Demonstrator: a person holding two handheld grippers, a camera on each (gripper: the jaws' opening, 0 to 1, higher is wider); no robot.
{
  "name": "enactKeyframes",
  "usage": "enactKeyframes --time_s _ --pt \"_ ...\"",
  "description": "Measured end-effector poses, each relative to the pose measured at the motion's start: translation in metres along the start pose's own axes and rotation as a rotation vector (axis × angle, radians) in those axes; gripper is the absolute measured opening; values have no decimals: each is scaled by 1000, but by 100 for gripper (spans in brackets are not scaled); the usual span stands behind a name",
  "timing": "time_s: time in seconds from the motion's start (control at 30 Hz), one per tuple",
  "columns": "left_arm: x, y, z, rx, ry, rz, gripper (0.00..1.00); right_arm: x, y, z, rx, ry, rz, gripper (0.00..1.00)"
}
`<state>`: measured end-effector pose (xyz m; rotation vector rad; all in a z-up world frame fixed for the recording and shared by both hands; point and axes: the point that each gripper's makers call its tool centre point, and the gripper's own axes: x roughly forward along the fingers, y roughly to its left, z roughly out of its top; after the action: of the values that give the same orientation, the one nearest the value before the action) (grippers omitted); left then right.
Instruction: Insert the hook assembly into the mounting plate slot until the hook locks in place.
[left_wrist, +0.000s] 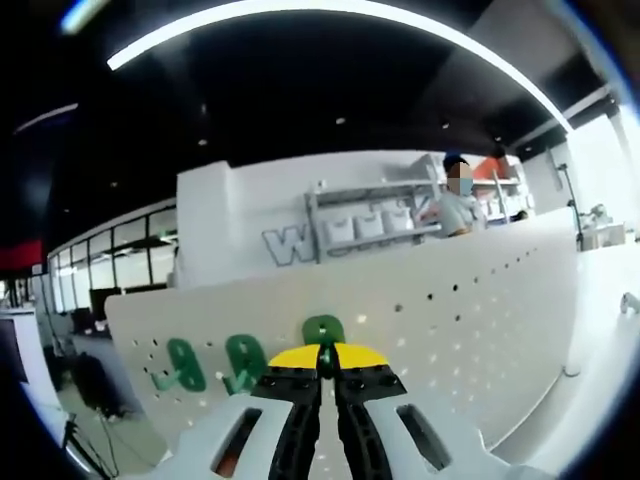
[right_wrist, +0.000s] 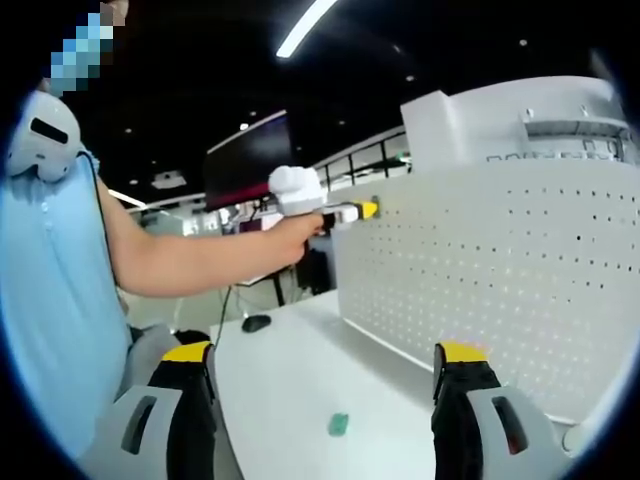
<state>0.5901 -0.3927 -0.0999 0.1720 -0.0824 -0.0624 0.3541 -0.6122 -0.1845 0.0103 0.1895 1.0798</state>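
A white pegboard mounting plate (left_wrist: 480, 320) stands upright on the table. Two green hooks (left_wrist: 185, 365) (left_wrist: 243, 358) hang on it at the lower left. My left gripper (left_wrist: 325, 357) is shut on a third green hook (left_wrist: 323, 330), pressed against the board. In the right gripper view the same left gripper (right_wrist: 366, 209), held by a person's hand, touches the top corner of the pegboard (right_wrist: 500, 270). My right gripper (right_wrist: 323, 355) is open wide with nothing between its jaws. A loose green hook (right_wrist: 339, 424) lies on the white table (right_wrist: 290, 370) ahead of it.
A person in a light blue shirt (right_wrist: 50, 300) stands at the left, arm stretched to the board. A dark mouse (right_wrist: 256, 322) lies at the table's far edge. Behind the board are a white wall with shelves (left_wrist: 370, 225) and another person (left_wrist: 456, 205).
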Motion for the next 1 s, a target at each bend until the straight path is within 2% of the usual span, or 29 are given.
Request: enactKeyframes --time_s 0.17,0.37,0.43,0.63,1.0 --pt "0 -1 0 14 3 16 4 0 1 0 1 1 5 91" --pt "0 0 0 -15 9 43 4 -1 1 -1 2 1 8 91" --pt "0 -1 -2 9 21 50 4 0 1 -2 2 2 8 91" --pt "1 -1 -1 25 15 44 4 -1 2 -3 5 2 8 91" --pt "-1 -1 -2 -1 8 20 6 -1 3 0 -4 1 10 91"
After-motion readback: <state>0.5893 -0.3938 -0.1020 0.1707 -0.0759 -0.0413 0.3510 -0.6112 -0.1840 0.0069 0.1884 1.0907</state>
